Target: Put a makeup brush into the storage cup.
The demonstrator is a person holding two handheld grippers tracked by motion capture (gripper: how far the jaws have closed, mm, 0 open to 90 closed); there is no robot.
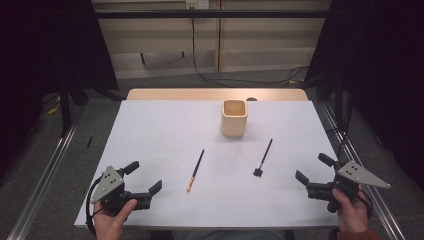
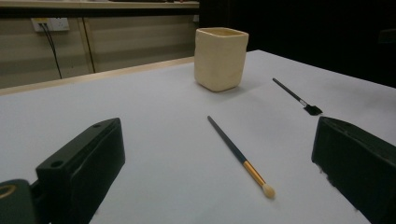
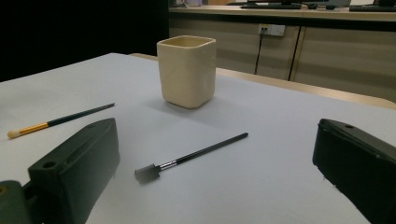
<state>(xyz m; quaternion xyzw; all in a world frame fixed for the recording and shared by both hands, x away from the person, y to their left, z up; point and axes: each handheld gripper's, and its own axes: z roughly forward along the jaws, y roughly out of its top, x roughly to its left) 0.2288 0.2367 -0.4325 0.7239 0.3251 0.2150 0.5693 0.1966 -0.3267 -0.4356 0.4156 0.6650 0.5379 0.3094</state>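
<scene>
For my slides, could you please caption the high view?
Both open grippers, left and right, rest before two brushes and a cup.

We judge this a laboratory or test room set up for recording. A table (image 1: 150,95) under a white sheet (image 1: 165,140) stands inside a dark metal frame (image 1: 210,14), with rails (image 1: 42,175) along the floor on both sides. Black curtains (image 1: 45,45) close off left and right. Behind, we note plain beige wall panels (image 1: 165,35), a wall socket (image 1: 196,4) and a cable (image 1: 200,70) trailing across grey carpet (image 1: 90,120).
</scene>
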